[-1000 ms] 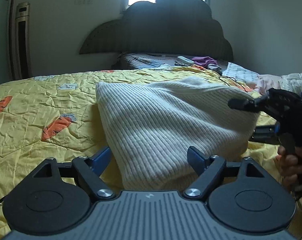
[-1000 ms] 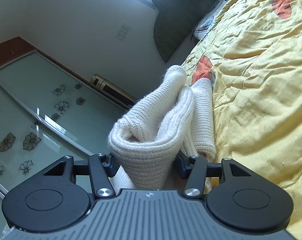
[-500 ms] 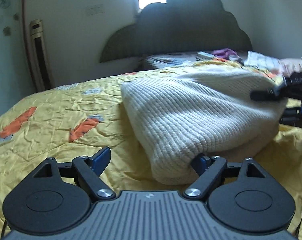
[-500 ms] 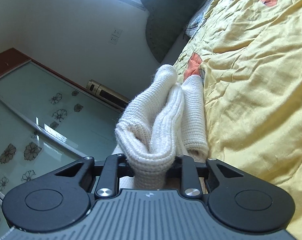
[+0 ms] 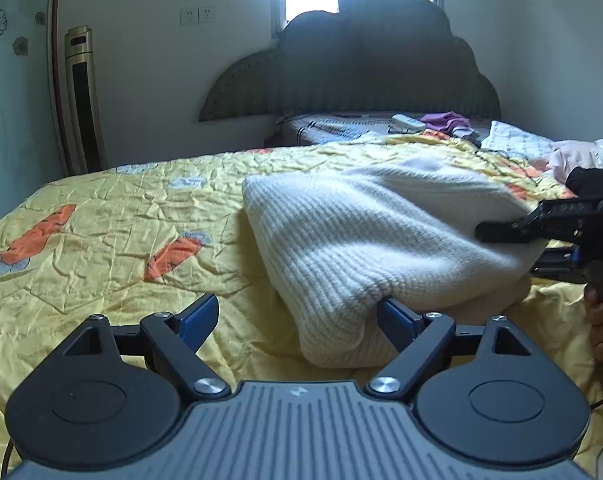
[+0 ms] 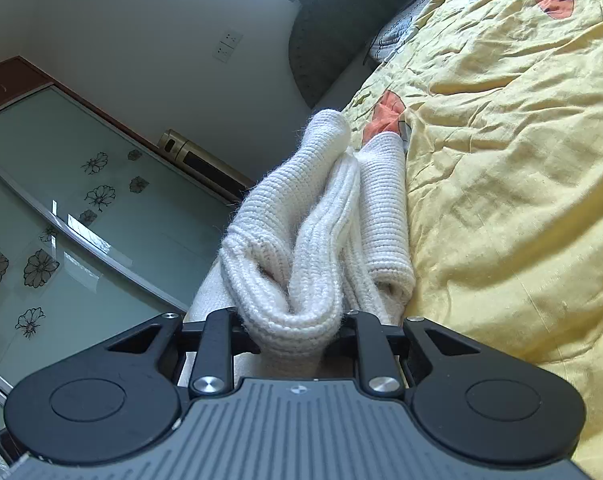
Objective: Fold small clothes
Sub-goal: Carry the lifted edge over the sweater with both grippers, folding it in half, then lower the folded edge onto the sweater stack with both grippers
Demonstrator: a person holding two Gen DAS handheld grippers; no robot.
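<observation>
You are in the middle of a fold: the cream knitted sweater (image 5: 381, 240) lies bunched on the yellow quilt (image 5: 113, 236) of the bed, already doubled over on itself. Your right tongs (image 6: 291, 326) are clamped on a thick roll of its layers at one end. Your left tongs (image 5: 297, 316) stand wide apart, with one finger (image 5: 397, 320) against the near corner of the knit and nothing pinched.

Next, I judge, you need the left tongs to close on that near corner, so both ends can be carried over together and laid flat; take all layers, or the fold may slip apart.

No basket, box or other container shows in either view.
</observation>
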